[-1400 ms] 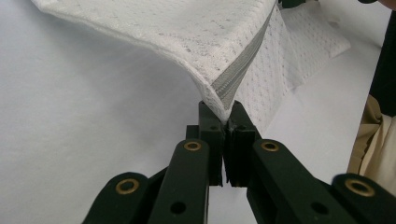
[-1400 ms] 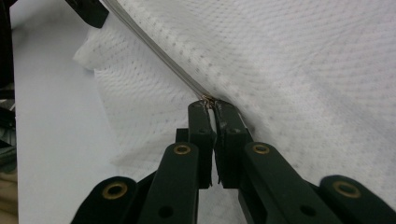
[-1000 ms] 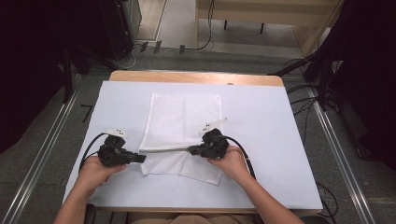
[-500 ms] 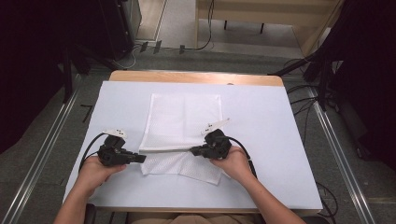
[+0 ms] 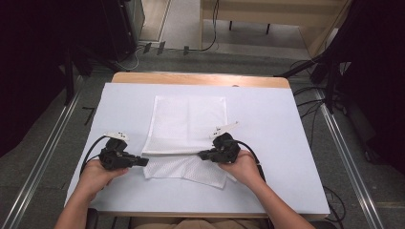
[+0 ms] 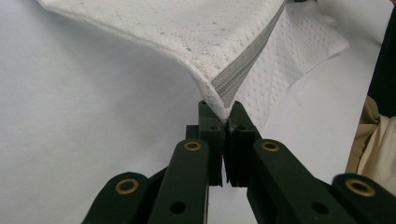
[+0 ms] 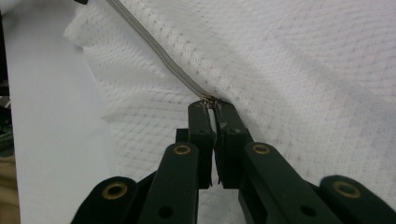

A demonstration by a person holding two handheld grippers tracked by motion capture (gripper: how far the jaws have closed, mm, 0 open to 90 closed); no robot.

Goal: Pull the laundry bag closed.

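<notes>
A white sheet (image 5: 267, 143) covers the table (image 5: 200, 78), whose bare wood shows only as a strip along the far edge. Around it the floor (image 5: 47, 129) is grey, with metal rails (image 5: 43, 148) running along the left and right sides and black cables (image 5: 305, 95) trailing past the far corners. The room beyond is dark on both sides.

At the left, the person's left hand (image 5: 95, 174) holds the left gripper (image 5: 143, 161), its jaws closed on the left corner of a white mesh bag (image 5: 188, 124). In the left gripper view that corner rises into the jaws as a peak, with the end of a grey zipper (image 6: 243, 70) pinched there.

The bag lies at the table's middle, folded over on itself: a smooth upper layer reaches toward the far edge, and a lower mesh layer sticks out toward the person. The zipper runs along the near fold between the two grippers.

At the right, the right hand (image 5: 243, 167) holds the right gripper (image 5: 201, 154), its jaws clamped on the zipper where it meets the mesh, as the right gripper view shows.
</notes>
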